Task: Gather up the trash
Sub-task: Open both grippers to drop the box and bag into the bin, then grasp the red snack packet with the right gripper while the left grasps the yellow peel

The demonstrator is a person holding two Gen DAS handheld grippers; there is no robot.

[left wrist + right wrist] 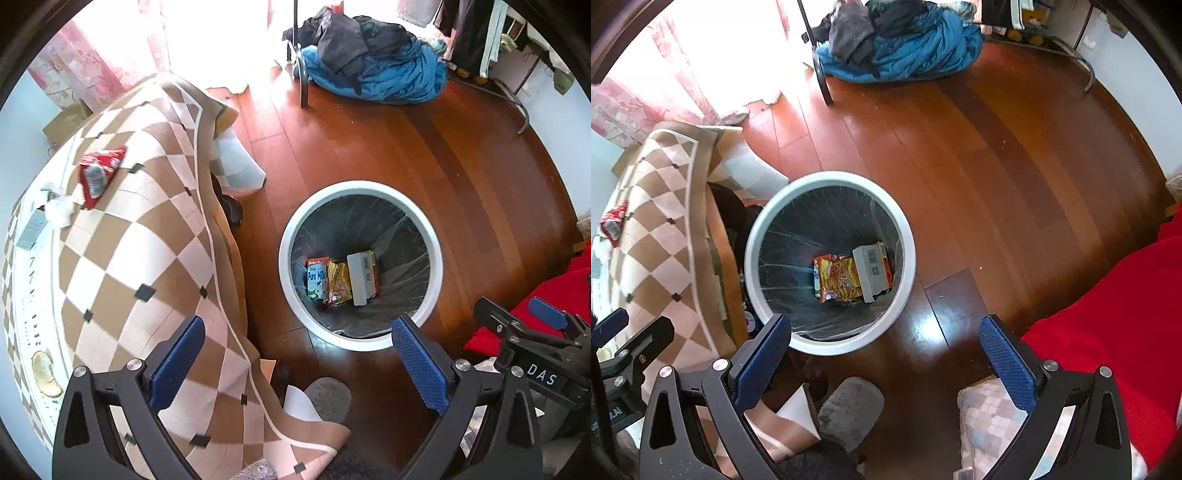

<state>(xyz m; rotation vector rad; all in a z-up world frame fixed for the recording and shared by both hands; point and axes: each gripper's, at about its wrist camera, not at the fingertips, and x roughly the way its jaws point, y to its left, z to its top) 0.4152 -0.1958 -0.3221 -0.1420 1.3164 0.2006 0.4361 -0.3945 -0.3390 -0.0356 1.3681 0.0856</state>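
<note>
hovering above the white bin (360, 192), both the left tongs (297, 363) and right tongs (884, 363) gape wide, empty. a red wrapper (98, 173) lies on the checkered surface (147, 236) at ten o'clock.

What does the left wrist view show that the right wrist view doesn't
Only the left wrist view shows the milk carton in the bin, plus a white wad and a grey box on the table beside the red wrapper. Only the right wrist view shows a checked cushion on the floor near the red fabric. Both show the lined bin holding a yellow packet and a white box, the checked tablecloth, the blue bedding, a grey slipper, and open, empty jaws.
</note>
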